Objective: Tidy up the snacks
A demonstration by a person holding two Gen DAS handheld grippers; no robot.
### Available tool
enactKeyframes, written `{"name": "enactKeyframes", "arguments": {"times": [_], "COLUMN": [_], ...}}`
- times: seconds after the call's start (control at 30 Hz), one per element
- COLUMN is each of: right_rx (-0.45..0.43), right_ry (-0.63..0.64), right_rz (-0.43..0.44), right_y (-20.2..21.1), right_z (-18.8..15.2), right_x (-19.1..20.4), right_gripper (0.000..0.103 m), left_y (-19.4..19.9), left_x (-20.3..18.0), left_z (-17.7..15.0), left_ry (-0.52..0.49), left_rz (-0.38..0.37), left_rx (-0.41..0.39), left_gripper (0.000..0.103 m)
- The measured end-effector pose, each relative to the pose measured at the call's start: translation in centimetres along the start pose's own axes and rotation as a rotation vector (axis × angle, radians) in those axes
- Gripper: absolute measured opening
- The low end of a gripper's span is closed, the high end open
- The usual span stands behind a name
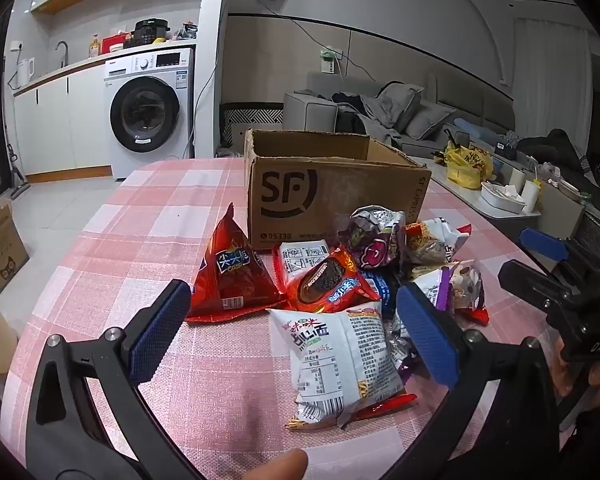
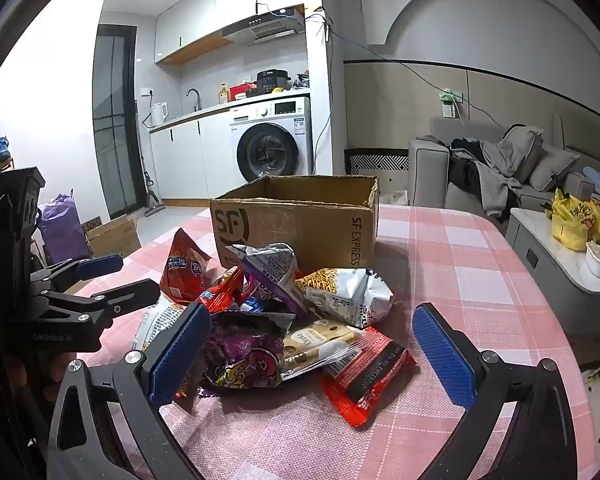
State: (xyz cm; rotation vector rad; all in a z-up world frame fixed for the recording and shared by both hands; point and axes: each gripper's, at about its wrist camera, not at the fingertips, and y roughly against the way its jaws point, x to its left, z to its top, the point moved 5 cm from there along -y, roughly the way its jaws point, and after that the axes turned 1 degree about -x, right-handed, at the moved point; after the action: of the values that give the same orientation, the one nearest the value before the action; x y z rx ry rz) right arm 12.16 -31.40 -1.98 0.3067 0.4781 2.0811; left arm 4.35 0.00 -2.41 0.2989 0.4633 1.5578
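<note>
Snack packets (image 1: 340,292), heaped loose on the worktop (image 1: 140,240) against the open cardboard box (image 1: 332,196); left hand-held gripper (image 1: 296,332) and right hand-held gripper (image 2: 308,356) both spread wide, empty, hovering; sorting seemingly unstarted, next closing on one packet

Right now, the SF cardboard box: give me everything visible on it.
The SF box is brown corrugated cardboard, printed in black with an SF logo, "SF EXPRESS" on one side and a phone number low on the front. It stands upright and open-topped at the far side of the pink checked tablecloth; its rim is worn and torn. No contents are visible from these angles. The snack pile lies in front, with packets up against its front face. Neither gripper touches it.
</note>
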Motion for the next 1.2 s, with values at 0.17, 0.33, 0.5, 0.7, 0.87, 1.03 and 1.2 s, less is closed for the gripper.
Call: {"name": "enactKeyframes", "arguments": {"times": [0.17,0.33,0.5,0.7,0.87,1.03,1.2], "right_rx": [-0.002,0.002,0.002,0.001,-0.001,-0.002,-0.002], "right_ry": [0.002,0.003,0.003,0.004,0.006,0.006,0.006], "right_rz": [0.000,-0.001,-0.002,-0.002,-0.002,-0.001,-0.001], "right_y": [0.05,-0.10,-0.03,0.02,0.00,0.04,0.03], "right_z": [0.01,0.00,-0.02,-0.03,-0.02,-0.02,-0.01], "right_x": [0.00,0.11,0.05,0.02,0.02,0.03,0.02], "right_gripper": [0.103,0.103,0.103,0.103,0.103,0.103,0.103], "left_y": [0.01,0.04,-0.50,-0.52,-0.49,-0.47,-0.57], "left_x": [0.04,0.07,0.35,0.35,0.53,0.49,0.57], "left_z": [-0.05,-0.05,-0.33,-0.31,-0.38,-0.35,-0.39], "left_ry": [0.006,0.007,0.008,0.009,0.009,0.010,0.009], "left_rz": [-0.002,0.002,0.004,0.005,0.006,0.007,0.006], "left_rx": [0.011,0.012,0.014,0.016,0.015,0.015,0.017], "left_gripper": [0.103,0.103,0.103,0.103,0.103,0.103,0.103]}}
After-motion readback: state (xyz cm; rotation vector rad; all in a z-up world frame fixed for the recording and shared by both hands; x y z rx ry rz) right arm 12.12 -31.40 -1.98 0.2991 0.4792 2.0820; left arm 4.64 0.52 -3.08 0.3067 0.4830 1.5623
